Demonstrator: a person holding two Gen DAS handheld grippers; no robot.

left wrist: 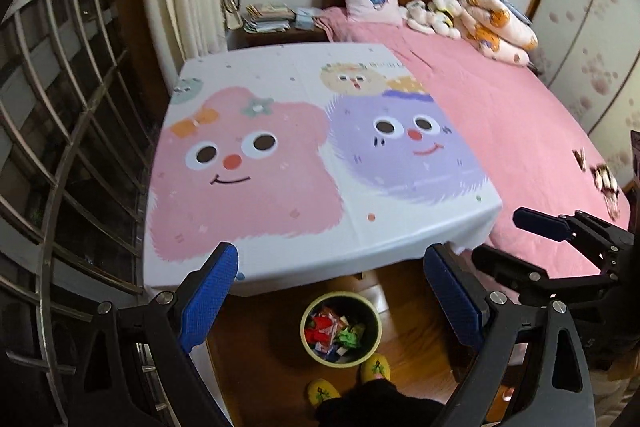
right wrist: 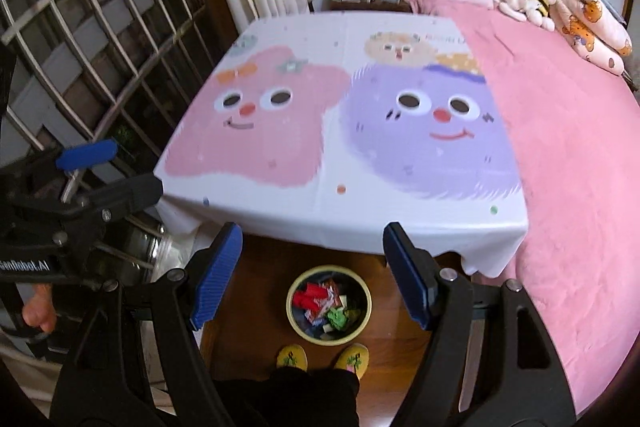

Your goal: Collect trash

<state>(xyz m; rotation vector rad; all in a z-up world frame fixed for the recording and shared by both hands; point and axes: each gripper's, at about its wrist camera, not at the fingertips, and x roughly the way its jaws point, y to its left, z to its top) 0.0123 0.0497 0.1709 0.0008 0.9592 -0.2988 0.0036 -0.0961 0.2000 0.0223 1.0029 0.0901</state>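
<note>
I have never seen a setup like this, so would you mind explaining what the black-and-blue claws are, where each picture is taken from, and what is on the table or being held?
No robot here: a person carries a hand-held two-finger gripper in each hand, with a fisheye camera looking along its blue-padded fingers. One picture is from the left gripper, the other from the right gripper; each also shows the other gripper at its edge. Both are open and hold nothing. The table wears a cartoon tablecloth with nothing visible on it. On the floor in front stands a round bin holding colourful wrappers, by the person's yellow slippers. A pink bed lies to the right.
</note>
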